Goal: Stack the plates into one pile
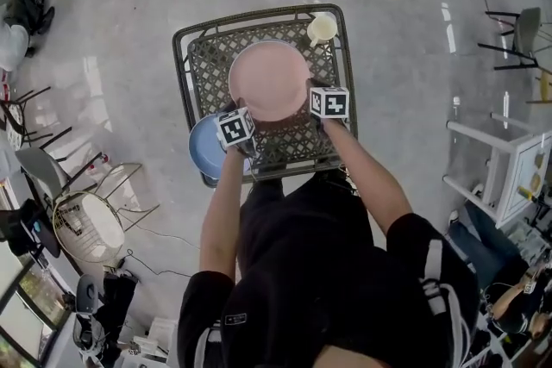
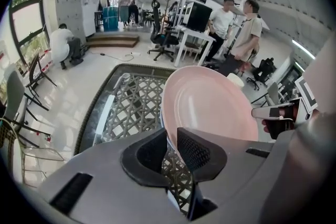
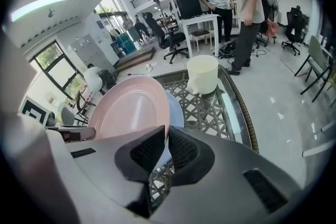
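A pink plate [image 1: 269, 80] hangs tilted over the woven table [image 1: 207, 56], held by its rim from both sides. My left gripper [image 1: 245, 118] is shut on its near left edge, and the rim runs between the jaws [image 2: 170, 145]. On the opposite edge my right gripper [image 1: 309, 97] is shut on the plate [image 3: 131, 107]. A pale blue rim [image 3: 176, 106] shows just behind the pink plate; I cannot tell whether it is gripped too. A blue plate [image 1: 205, 149] lies at the table's front left edge, partly under my left gripper.
A cream cup [image 1: 322, 28] stands at the table's far right corner, also seen in the right gripper view [image 3: 202, 74]. The table has a raised dark rim [image 1: 179, 47]. Chairs and a wire basket [image 1: 86, 224] stand on the floor to the left, with people farther off [image 2: 247, 29].
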### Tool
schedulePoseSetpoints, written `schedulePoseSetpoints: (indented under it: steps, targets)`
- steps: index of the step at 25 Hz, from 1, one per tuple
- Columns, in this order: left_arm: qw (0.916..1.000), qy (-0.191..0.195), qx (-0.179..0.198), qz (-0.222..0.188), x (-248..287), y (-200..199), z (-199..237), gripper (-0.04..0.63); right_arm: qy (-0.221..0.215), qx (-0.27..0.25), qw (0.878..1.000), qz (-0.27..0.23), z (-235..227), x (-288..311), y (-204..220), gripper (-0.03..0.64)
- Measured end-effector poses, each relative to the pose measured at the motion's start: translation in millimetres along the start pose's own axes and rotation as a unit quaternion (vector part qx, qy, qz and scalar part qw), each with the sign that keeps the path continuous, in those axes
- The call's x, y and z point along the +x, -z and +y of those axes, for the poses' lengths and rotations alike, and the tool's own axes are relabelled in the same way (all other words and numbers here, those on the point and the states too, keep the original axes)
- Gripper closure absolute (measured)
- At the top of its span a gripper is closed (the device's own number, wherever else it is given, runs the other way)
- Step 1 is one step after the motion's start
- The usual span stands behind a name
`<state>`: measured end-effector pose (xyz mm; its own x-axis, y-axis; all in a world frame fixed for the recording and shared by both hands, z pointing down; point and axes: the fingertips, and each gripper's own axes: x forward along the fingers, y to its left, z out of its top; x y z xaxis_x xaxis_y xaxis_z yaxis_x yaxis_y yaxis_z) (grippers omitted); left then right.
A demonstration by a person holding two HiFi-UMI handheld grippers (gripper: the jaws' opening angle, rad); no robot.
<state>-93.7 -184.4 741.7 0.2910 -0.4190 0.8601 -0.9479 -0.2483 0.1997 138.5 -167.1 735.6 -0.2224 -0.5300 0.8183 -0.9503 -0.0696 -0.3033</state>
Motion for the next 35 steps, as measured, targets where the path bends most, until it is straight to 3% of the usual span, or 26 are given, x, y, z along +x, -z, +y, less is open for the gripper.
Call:
schedulePoseSetpoints:
  steps: [14, 26, 30, 35]
  targets:
    - [0.9978, -0.008, 0.003, 0.066, 45, 9, 10, 0.522, 0.023, 0.036, 0.998, 0.036, -17, 38, 15, 0.594]
    - [0.9974, -0.004, 0.007, 0.072, 56, 12, 3, 0.514, 0.032, 0.034, 0.998, 0.041, -29, 46, 17, 0.592]
    - [0.9973, 0.003, 0.013, 0.072, 58, 12, -2, 0.468, 0.035, 0.026, 0.999, 0.033, -28, 48, 14, 0.591]
    - [0.9979, -0.004, 0.008, 0.064, 56, 9, 0, 0.445, 0.038, 0.014, 0.999, 0.013, -23, 44, 9, 0.528]
